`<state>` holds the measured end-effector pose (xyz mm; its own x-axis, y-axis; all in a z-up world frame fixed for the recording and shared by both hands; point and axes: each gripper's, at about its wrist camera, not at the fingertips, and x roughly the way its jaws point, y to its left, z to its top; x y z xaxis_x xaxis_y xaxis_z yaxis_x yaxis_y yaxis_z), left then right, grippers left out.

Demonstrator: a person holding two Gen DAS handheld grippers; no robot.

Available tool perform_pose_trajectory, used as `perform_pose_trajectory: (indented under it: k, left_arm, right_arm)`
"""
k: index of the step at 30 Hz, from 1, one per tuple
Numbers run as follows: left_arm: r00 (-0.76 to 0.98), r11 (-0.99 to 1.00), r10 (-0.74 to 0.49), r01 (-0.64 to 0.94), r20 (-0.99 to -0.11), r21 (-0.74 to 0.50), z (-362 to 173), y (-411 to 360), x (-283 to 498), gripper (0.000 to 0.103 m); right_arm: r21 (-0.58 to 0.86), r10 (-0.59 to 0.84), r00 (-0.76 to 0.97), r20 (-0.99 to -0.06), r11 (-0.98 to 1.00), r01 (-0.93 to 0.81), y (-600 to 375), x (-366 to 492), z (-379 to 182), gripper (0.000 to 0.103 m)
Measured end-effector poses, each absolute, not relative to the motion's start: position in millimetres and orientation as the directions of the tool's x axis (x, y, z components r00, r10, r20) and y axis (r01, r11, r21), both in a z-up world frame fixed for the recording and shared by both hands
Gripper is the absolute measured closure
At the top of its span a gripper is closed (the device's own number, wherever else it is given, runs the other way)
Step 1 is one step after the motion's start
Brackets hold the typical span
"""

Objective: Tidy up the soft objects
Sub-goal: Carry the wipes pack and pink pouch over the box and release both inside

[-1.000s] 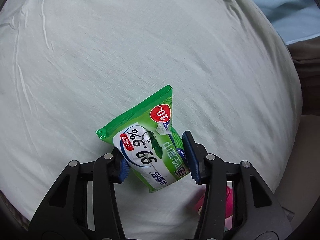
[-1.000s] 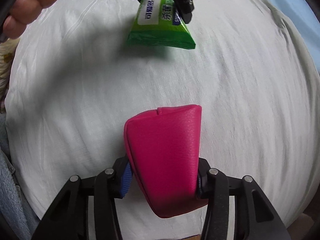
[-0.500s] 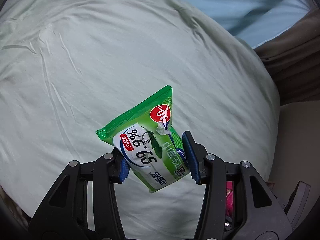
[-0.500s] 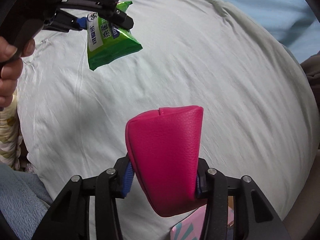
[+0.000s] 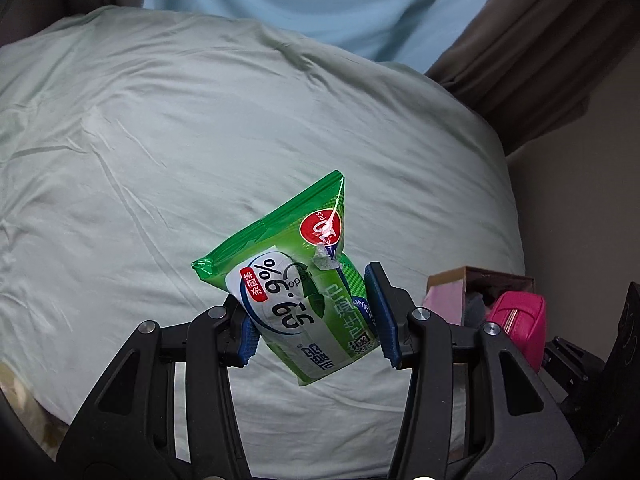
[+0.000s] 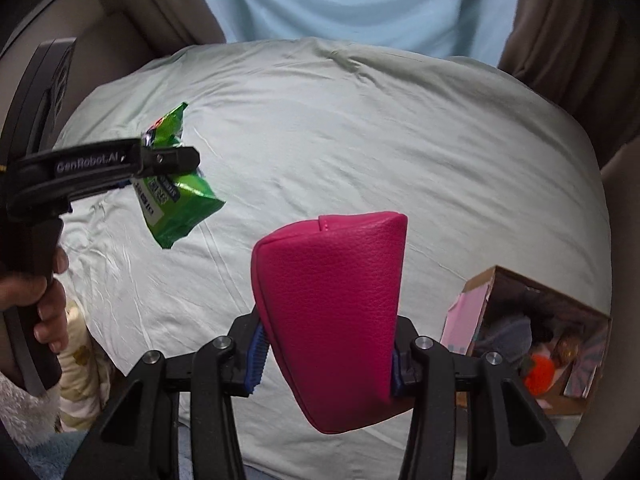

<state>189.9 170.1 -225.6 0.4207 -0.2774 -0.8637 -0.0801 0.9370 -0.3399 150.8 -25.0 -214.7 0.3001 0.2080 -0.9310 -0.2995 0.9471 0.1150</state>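
Note:
My left gripper [image 5: 316, 316] is shut on a green pack of wet wipes [image 5: 296, 280], lifted well above the pale green pillow [image 5: 200, 140]. My right gripper [image 6: 326, 356] is shut on a magenta leather pouch [image 6: 332, 312], also held in the air. From the right wrist view the left gripper [image 6: 168, 160] shows at the left with the green pack [image 6: 180, 204] hanging from it. The left wrist view catches the magenta pouch [image 5: 518, 318] at the lower right.
A cardboard box [image 6: 532, 280] with a pink flap sits at the pillow's right edge, holding a grey item and an orange soft toy [image 6: 540, 372]. Brown curtains [image 6: 568, 40] and light blue fabric [image 6: 340, 0] lie behind. A person's hand [image 6: 44, 304] grips the left tool's handle.
Both grippers have risen high above the pillow with their loads, so the pillow looks smaller and the box, curtains and blue fabric have come into view. The right gripper has rolled.

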Motion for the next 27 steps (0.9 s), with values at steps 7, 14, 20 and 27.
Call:
perform_pose_trajectory:
  k: [7, 14, 20, 27]
  left_arm:
    - [0.428, 0.954, -0.287, 0.045, -0.857, -0.297, -199, 107, 163, 0.059]
    - [0.441, 0.957, -0.289, 0.121, -0.85, -0.262, -186, 14, 147, 0.059]
    - [0.411, 0.949, -0.314, 0.146, -0.856, -0.278, -195, -85, 146, 0.059]
    - [0.325, 0.948, -0.312, 0.165, -0.893, -0.271, -239, -183, 158, 0.059]
  right_arm:
    - [0.12, 0.187, 0.393, -0.9, 0.975, -0.187, -75, 126, -181, 0.06]
    - [0.134, 0.17, 0.451, -0.876, 0.985, -0.111, -156, 113, -164, 0.06]
    - [0.13, 0.155, 0.455, -0.877, 0.988, -0.084, -246, 114, -162, 0.06]
    - [0.151, 0.154, 0.41, -0.899, 0.988, -0.04, -337, 132, -192, 0.06]
